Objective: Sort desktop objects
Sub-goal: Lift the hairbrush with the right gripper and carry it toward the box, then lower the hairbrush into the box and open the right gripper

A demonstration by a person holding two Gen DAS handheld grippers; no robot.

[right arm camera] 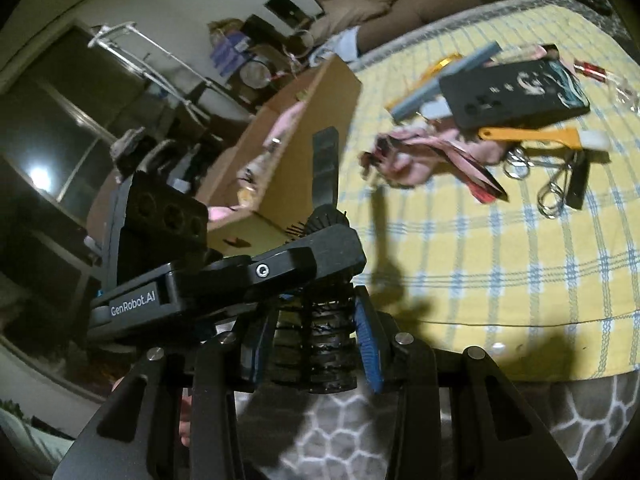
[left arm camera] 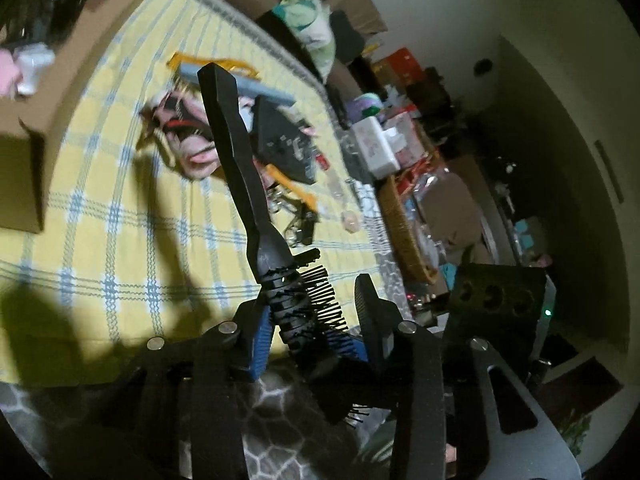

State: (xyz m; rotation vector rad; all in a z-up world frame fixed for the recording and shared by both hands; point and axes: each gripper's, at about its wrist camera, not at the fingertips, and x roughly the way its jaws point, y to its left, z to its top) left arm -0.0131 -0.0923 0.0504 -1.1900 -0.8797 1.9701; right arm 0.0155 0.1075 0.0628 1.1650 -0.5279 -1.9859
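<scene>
A black hairbrush [left arm camera: 240, 152] is held in the air over the yellow checked tablecloth [left arm camera: 120, 200]. My left gripper [left arm camera: 316, 320] has its jaws spread around the bristled head, and whether the pads touch it is unclear. My right gripper [right arm camera: 316, 332] is shut on the same brush head [right arm camera: 328, 344]; its handle [right arm camera: 325, 168] points up. The left gripper's body [right arm camera: 224, 280] crosses just in front of it. A cardboard box [left arm camera: 52, 80] stands at the left, also in the right wrist view [right arm camera: 296, 128].
On the cloth lie a black phone case [right arm camera: 516, 92], a grey comb [right arm camera: 440, 80], pink cloth [right arm camera: 420, 152], an orange tool [right arm camera: 532, 136], key rings [right arm camera: 552, 192] and a small red item [right arm camera: 588, 69]. A wicker basket [left arm camera: 400, 224] and clutter stand beyond the table's right edge.
</scene>
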